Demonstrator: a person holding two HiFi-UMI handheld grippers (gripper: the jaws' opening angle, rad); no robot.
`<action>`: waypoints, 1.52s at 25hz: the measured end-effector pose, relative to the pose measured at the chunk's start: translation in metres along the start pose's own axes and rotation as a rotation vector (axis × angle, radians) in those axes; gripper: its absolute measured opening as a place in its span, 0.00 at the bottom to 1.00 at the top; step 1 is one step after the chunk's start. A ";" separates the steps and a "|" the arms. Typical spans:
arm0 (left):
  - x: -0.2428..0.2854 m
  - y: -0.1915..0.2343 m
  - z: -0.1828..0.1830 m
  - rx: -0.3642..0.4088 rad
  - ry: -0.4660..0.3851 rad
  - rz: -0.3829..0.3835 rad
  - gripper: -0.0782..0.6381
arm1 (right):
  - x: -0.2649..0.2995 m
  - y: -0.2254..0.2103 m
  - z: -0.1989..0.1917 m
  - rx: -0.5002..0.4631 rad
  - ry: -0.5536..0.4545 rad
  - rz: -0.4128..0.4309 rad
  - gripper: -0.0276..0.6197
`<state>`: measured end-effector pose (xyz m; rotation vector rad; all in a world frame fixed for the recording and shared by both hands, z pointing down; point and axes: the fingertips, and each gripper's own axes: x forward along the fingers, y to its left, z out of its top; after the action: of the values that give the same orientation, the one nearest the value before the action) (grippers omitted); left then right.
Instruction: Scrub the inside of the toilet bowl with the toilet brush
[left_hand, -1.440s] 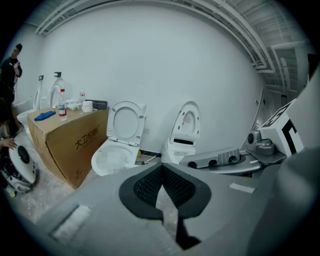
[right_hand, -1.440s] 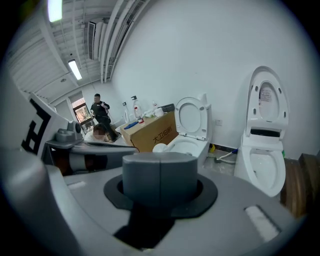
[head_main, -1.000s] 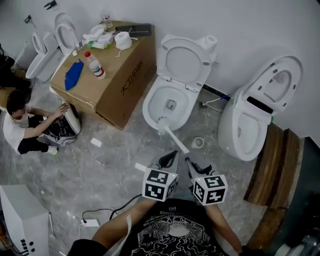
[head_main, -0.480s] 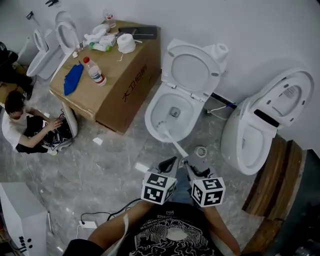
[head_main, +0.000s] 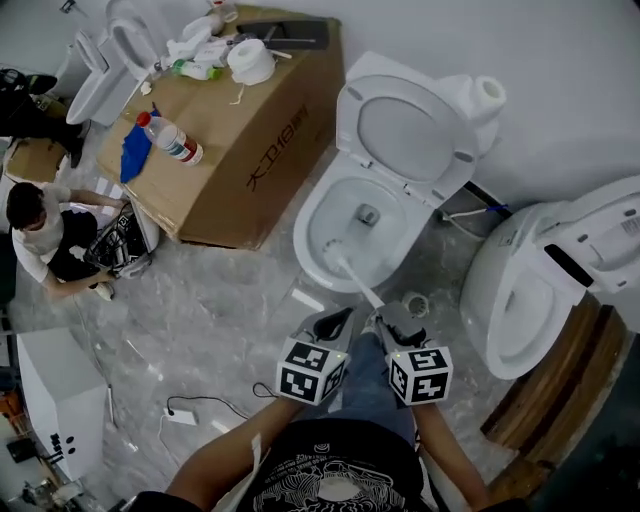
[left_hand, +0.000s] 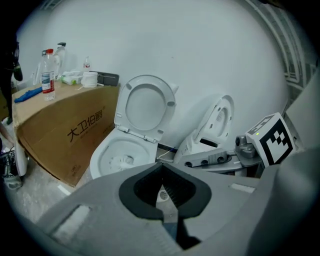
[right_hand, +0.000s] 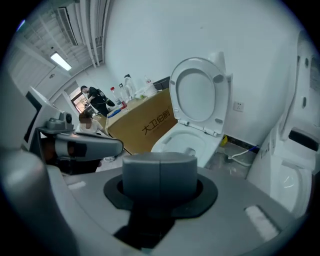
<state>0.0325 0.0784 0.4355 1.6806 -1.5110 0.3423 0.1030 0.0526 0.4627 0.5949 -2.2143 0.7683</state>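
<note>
One toilet (head_main: 310, 215): lid up, bowl open; I take it as my landmark.
Box (head_main: 250, 130): cardboard, just left of the toilet.
Brush (head_main: 358, 281): head inside the toilet bowl, handle slanting out over the front rim.
Right gripper (head_main: 383, 316): in front of the toilet, jaws clamped on the brush handle.
Left gripper (head_main: 343, 314): also in front of the toilet, jaws pressed together, holding nothing.

The person's left forearm (head_main: 230, 455) and right forearm (head_main: 440, 450), both bare, reach forward from the chest and draw in toward each other at the wrists. The left gripper (head_main: 338, 320) points ahead and slightly down, its jaws closed tip to tip on nothing. Just beside it, not touching, the right gripper (head_main: 388, 318) has its jaws clamped on the handle end of the toilet brush (head_main: 354, 279).
</note>
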 end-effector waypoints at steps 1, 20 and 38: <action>0.007 0.003 0.000 -0.008 0.014 0.011 0.10 | 0.008 -0.007 -0.001 -0.004 0.016 0.010 0.27; 0.068 0.073 0.001 0.100 0.215 -0.033 0.10 | 0.125 -0.012 -0.029 0.080 0.151 0.040 0.27; 0.091 0.137 0.011 0.297 0.372 -0.224 0.10 | 0.203 -0.016 0.022 0.322 -0.023 -0.151 0.27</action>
<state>-0.0746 0.0167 0.5441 1.8688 -1.0249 0.7409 -0.0283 -0.0113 0.6060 0.9207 -2.0513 1.0506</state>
